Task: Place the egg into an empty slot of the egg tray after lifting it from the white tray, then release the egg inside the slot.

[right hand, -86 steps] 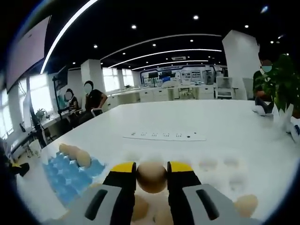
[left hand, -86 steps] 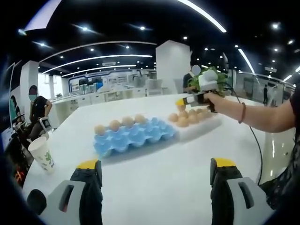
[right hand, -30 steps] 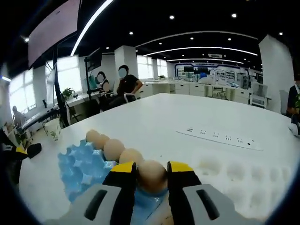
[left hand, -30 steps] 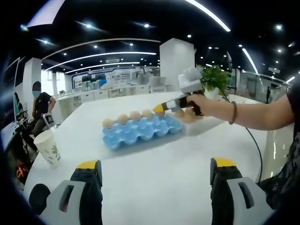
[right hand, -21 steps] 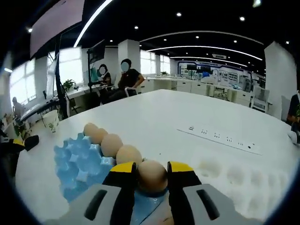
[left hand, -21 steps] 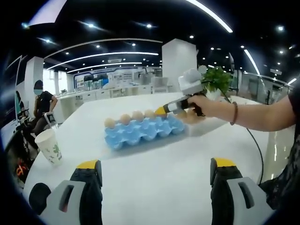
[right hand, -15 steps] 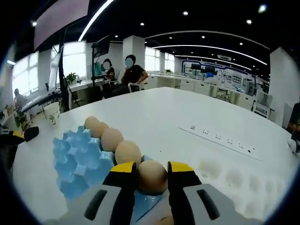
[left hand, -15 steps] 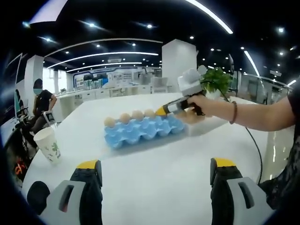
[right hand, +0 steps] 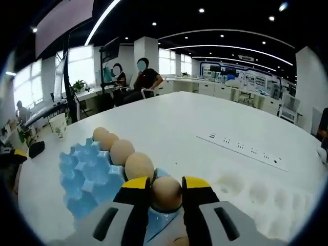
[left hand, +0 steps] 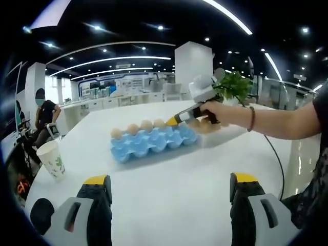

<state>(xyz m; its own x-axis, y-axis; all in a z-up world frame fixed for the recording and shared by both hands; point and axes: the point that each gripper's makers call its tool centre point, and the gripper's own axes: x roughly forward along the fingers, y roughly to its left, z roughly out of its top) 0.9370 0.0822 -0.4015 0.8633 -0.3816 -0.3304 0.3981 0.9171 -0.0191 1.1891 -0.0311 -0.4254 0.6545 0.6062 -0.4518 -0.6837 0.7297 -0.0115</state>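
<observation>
Egg point(right hand: 166, 193) sits pinched in right tool point(right hand: 166, 186) over blue tray point(right hand: 87, 177); left tool point(left hand: 169, 188) gapes empty.

Matt egg point(right hand: 166, 193), seemingly moulded-pulp egg tray point(right hand: 87, 177)

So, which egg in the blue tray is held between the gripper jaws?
The egg at the row's near end, clamped by the right gripper; the other four eggs sit free.

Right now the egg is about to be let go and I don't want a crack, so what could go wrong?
The right gripper is clamped on the egg at the blue egg tray edge. If the egg isn't seated in a slot, opening could let it roll off. The neighbouring egg sits close to the jaw, so opening wide may knock it.
</observation>
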